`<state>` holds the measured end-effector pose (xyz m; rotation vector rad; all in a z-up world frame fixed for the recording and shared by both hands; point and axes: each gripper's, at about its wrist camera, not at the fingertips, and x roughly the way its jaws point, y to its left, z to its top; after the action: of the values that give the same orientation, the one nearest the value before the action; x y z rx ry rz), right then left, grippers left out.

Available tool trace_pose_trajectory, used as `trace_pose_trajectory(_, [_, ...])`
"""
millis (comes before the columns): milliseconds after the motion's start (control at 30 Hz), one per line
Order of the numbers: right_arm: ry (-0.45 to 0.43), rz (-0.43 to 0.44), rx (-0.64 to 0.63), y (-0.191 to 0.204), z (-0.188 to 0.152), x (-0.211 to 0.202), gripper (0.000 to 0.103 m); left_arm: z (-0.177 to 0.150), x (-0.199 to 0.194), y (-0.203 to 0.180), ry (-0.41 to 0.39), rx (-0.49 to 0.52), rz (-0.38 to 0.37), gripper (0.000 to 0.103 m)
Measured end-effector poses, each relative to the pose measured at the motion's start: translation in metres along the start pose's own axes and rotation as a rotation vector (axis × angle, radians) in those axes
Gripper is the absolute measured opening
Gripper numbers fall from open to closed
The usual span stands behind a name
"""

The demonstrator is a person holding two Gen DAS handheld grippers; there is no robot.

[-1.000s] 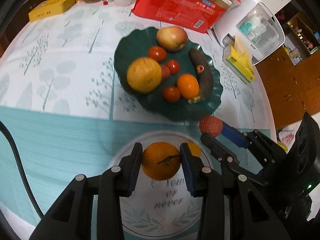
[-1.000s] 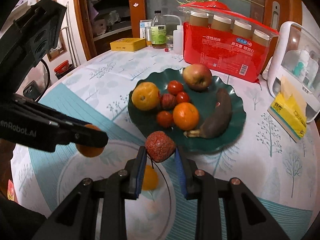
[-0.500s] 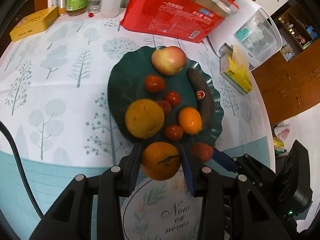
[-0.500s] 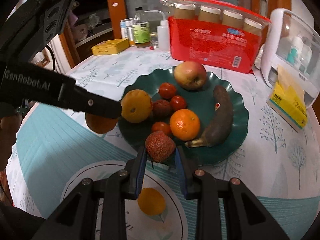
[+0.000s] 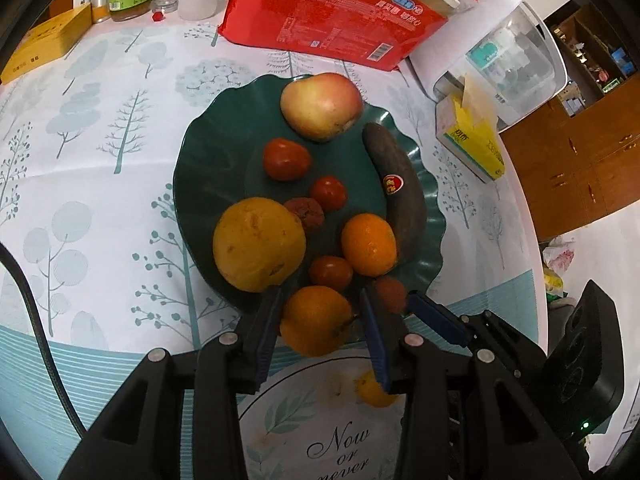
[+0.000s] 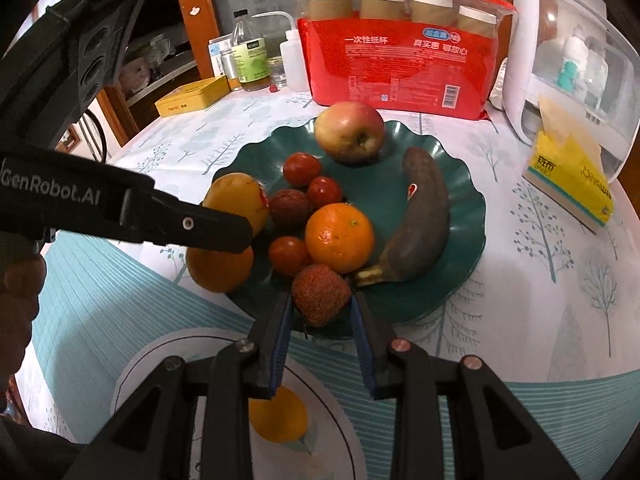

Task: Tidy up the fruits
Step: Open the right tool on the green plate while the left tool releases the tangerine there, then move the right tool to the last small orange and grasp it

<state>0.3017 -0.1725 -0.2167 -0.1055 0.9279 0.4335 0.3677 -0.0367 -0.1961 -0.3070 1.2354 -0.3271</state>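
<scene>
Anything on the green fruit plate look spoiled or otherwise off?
Yes: the banana along the right side of the green scalloped plate is dark brown nearly all over, only its stem end yellowish, so it looks badly overripe. Nothing is spilled.

Left gripper (image 5: 320, 328) had a stemmed orange (image 5: 316, 320) between its fingers over the green plate's (image 5: 208, 184) 6 o'clock rim, jaws just easing apart, a visible gap on the right side. Right gripper (image 5: 394, 300) beside it carried a lychee (image 5: 390, 294). Apple (image 5: 322, 106) sat at 12 o'clock, dark banana (image 5: 398, 196) around 3.
</scene>
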Motion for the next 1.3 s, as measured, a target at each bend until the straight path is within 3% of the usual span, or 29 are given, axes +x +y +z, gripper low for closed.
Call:
trace_pose_trajectory(33, [-0.002,0.003,0.006,-0.001,0.0,-0.001,0.04,0.0,-0.001,-0.001,0.0,0.004,-0.001,0.04])
trace_pose_trajectory(167, [-0.011,-0.004,0.012,-0.003,0.0,-0.007,0.042,-0.001,-0.007,-0.002,-0.015,0.002,0.002,0.043])
trace_pose_trajectory(267, [-0.017,-0.02,0.015,-0.005,0.0,-0.014,0.043,-0.003,-0.017,-0.004,-0.037,0.004,-0.003,0.05])
trace_pose_trajectory(700, [-0.019,-0.052,0.115,-0.011,-0.019,-0.047,0.044,-0.031,-0.058,-0.003,-0.089,0.041,0.023,0.062])
trace_pose_trajectory(900, [-0.001,-0.034,0.192,-0.007,-0.033,-0.052,0.047,-0.052,-0.067,0.01,-0.077,0.04,0.045,0.066])
trace_pose_trajectory(1000, [0.011,-0.022,0.227,-0.002,-0.039,-0.051,0.054,-0.059,-0.07,0.019,-0.071,0.039,0.057,0.067])
trace_pose_trajectory(1300, [0.074,-0.016,0.338,0.009,-0.053,-0.032,0.054,-0.076,-0.073,0.043,-0.033,0.056,0.086,0.067])
